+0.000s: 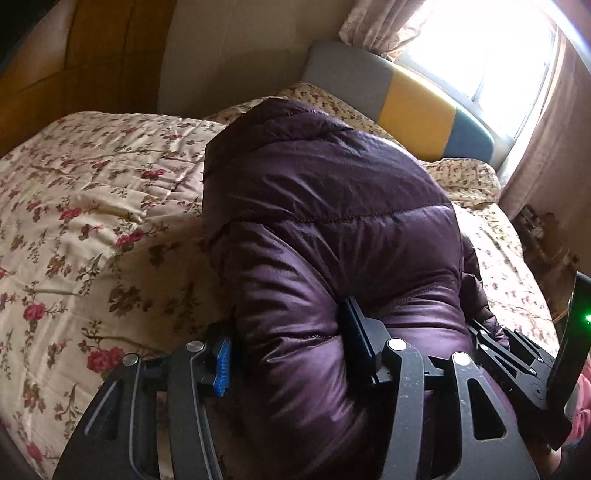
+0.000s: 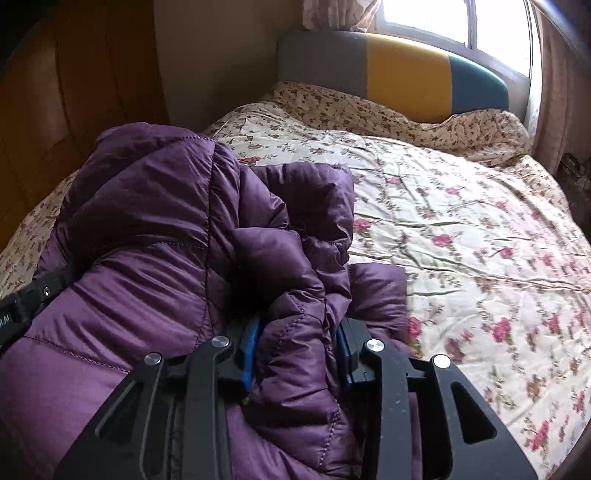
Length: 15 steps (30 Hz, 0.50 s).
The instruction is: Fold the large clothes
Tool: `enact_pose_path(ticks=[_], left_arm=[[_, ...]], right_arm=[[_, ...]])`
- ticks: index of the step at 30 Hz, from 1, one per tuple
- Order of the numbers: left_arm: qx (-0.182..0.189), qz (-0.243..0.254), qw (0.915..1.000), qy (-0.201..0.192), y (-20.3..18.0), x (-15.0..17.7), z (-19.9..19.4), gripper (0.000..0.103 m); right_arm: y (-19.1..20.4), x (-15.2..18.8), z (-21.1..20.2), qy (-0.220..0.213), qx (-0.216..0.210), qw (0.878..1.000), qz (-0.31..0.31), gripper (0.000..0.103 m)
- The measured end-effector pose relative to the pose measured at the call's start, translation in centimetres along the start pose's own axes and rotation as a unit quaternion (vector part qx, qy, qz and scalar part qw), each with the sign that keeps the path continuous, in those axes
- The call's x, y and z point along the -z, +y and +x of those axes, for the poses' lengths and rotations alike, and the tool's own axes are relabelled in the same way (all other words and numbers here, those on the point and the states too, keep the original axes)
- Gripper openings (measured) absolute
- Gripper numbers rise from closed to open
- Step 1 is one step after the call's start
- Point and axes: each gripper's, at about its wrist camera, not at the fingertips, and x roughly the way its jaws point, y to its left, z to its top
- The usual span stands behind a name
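Note:
A purple quilted puffer jacket (image 1: 325, 229) is bunched up over the flowered bed quilt (image 1: 92, 221). My left gripper (image 1: 288, 354) is shut on a thick fold of the jacket, which bulges between its blue-padded fingers (image 1: 221, 365). In the right wrist view the jacket (image 2: 155, 229) lies in a heap at the left, and my right gripper (image 2: 299, 354) is shut on a narrower fold of it. The right gripper's body shows at the right edge of the left wrist view (image 1: 517, 354). The left gripper's body shows at the left edge of the right wrist view (image 2: 33, 295).
The bed quilt (image 2: 461, 240) stretches to the right of the jacket. A grey, yellow and teal headboard (image 2: 406, 70) stands at the far end under a bright window (image 2: 443, 22) with curtains. A wooden wardrobe (image 1: 74, 55) stands on the left.

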Motion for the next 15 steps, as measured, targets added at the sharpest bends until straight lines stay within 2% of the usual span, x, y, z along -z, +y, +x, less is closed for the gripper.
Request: enact_pose_path(ticks=[5,8,9,12,15], left_arm=[[-0.018,0.000,0.9998,0.003,-0.6,-0.1,-0.7,0.053],[-0.044,-0.001,0.9990,-0.005,-1.4,-0.2,-2.2,0.059],[-0.054,-0.001,0.9985,-0.010,-1.6,-0.2,-2.8,0.063],[-0.063,0.003,0.9978,-0.020,-1.8,-0.1,-4.0,0.063],[-0.063,0.001,0.9975,-0.032,-2.0,0.3,-5.6,0.063]], right_arm=[[-0.6,-0.4,-0.3,0.003,-0.009,1.000,0.006,0.035],[-0.7,-0.6,-1.2,0.002,-0.002,1.000,0.005,0.039],[-0.7,-0.8,-1.3,0.002,-0.001,1.000,0.004,0.041],[-1.0,-1.1,-2.4,0.002,0.004,1.000,0.008,0.052],[-1.0,-1.3,-3.8,-0.004,0.003,1.000,0.007,0.057]])
